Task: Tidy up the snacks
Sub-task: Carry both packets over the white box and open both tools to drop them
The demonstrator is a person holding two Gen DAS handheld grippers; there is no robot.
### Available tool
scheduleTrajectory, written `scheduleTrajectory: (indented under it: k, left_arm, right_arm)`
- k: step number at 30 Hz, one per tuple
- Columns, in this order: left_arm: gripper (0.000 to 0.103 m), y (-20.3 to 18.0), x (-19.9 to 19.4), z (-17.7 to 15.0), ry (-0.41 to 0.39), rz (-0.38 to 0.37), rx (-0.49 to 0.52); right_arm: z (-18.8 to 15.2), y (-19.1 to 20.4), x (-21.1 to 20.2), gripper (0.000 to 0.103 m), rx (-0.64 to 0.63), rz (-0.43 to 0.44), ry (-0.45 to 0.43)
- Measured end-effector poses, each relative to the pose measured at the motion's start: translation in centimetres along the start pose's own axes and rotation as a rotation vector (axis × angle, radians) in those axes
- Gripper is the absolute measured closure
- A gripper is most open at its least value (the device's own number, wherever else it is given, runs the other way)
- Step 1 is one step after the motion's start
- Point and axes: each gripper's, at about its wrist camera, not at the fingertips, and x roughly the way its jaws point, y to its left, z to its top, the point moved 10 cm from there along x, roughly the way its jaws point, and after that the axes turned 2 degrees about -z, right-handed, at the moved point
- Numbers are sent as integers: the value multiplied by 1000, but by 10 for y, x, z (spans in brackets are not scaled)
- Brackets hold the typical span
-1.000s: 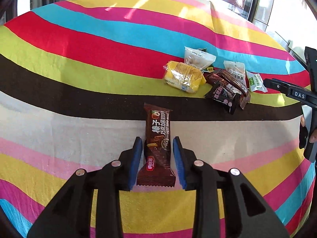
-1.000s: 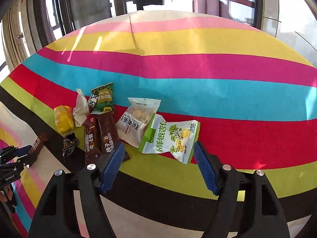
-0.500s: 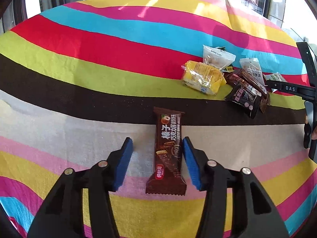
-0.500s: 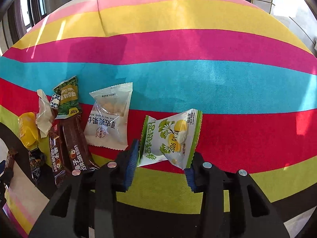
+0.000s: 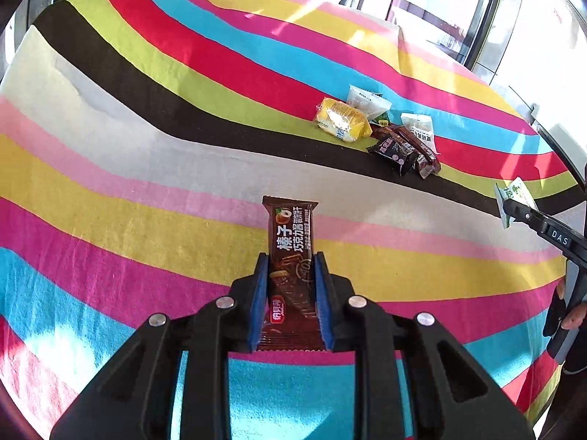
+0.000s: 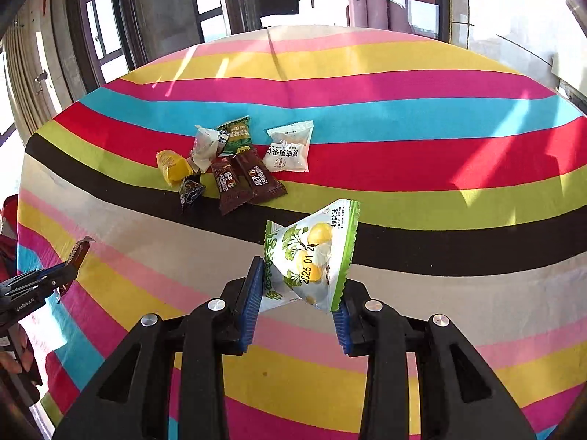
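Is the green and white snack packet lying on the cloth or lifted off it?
Lifted: the green and white packet hangs pinched above the striped cloth.

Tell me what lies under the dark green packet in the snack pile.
The dark green packet rests on the blue and red stripes of the tablecloth. Its left edge overlaps the crumpled white wrapper. Anything beneath it is covered.

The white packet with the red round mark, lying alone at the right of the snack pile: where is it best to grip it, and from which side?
Probably best by its near, lower seal edge, coming from the right. The white packet lies flat on the striped cloth; its right side is bare, while the two brown bars crowd its left corner. A flat pouch gives fingers little except an edge.
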Motion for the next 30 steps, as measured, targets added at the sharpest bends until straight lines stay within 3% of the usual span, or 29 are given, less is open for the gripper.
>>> scheduleTrajectory:
  k: [8,16,23,30]
  left_arm:
    - [79,-2,-24,-31,4,18,7]
    - [79,1,-48,-58,-8,42,20]
    - [79,11,-71,-80,-20,110,43]
    - [79,32,-96,-99,-35,145,16]
  right_arm:
    - [-34,47,-26,68,1,95,9]
    - [-64,101,-45,68,-73,178,24]
    - [-94,158,-59,68,-158,270,50]
    - [-114,209,-77,68,-255,340,52]
